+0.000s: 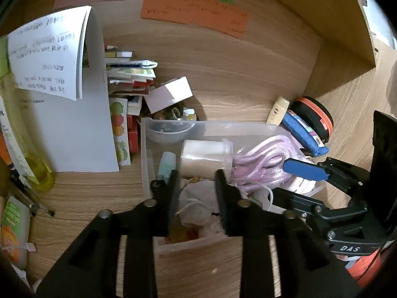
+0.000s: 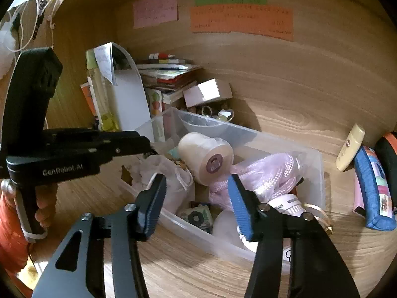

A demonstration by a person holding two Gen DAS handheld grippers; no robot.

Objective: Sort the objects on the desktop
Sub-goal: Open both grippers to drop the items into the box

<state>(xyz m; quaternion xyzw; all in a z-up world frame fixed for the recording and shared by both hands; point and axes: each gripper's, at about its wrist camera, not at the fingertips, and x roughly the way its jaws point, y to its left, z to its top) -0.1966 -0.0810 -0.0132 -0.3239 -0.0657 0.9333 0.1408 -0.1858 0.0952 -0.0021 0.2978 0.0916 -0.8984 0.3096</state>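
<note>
Black fingers (image 1: 173, 198) of the left gripper (image 1: 197, 198) stand moderately apart over the near end of the clear plastic bin (image 1: 146, 154), holding nothing; a white drawstring pouch (image 1: 196, 203) lies between them inside the bin. Blue-padded fingers (image 2: 237, 203) of the right gripper (image 2: 196, 203) are spread wide and empty, straddling the bin's near wall (image 2: 198, 233).

Inside the bin lie a cream capped jar (image 2: 203, 156) on its side, a coil of pale pink rope (image 2: 263, 176) touching it, a small clear bowl (image 2: 203, 124) at the far end, a light blue tube (image 1: 166, 164) and a floral patterned item (image 2: 197, 217). A white round container (image 2: 285, 203) sits under the right finger.

Right of the bin, on the wooden surface (image 2: 285, 124), rest a cream tube (image 2: 351, 150), a blue pouch (image 2: 372, 193) and a black-and-orange round case (image 1: 314, 114), close together against the side panel. Left of it stand a white binder (image 1: 82, 129) and stacked books (image 1: 129, 74), with a small white box (image 2: 207, 92) tilted behind. Open surface remains between the bin and the back wall.
</note>
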